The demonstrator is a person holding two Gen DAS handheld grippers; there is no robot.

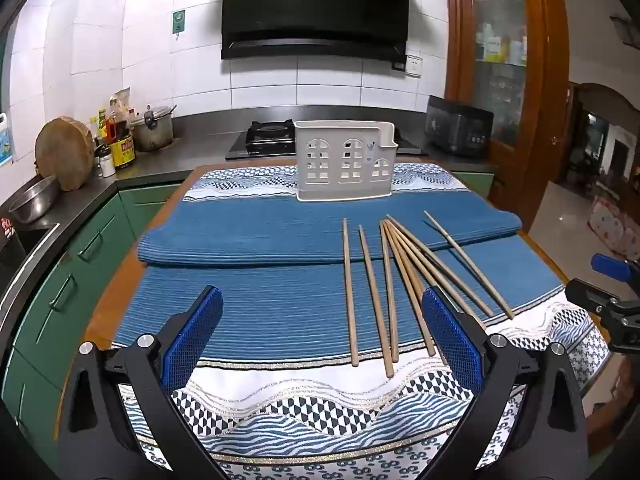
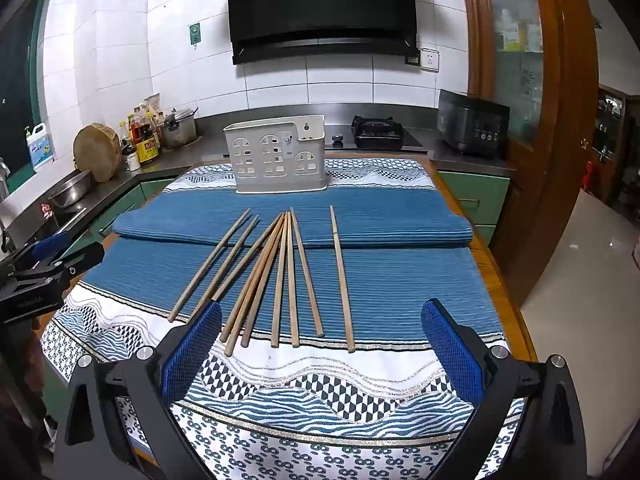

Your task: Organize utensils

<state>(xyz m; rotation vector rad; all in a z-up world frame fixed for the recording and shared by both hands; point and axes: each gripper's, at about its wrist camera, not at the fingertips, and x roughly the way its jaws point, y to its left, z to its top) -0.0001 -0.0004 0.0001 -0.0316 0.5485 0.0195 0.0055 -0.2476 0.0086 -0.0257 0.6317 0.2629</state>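
A: Where are your chopsticks (image 2: pixel 280 276)?

B: Fanned on the ribbed blue cloth (image 2: pixel 400 272), before the white holder (image 2: pixel 276 156).

A: Your grippers?

B: Left gripper (image 1: pixel 322 332) and right gripper (image 2: pixel 320 344) both gape wide, empty, near the table edge (image 2: pixel 516 320).

Wooden chopsticks (image 2: pixel 280 276) fanned flat (before white holder (image 2: pixel 276 154))

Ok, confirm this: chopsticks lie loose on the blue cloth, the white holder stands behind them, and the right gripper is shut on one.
Wrong on the grip. The right wrist view shows the right gripper open and empty. The chopsticks do lie loose on the blue cloth, with the white holder behind them.
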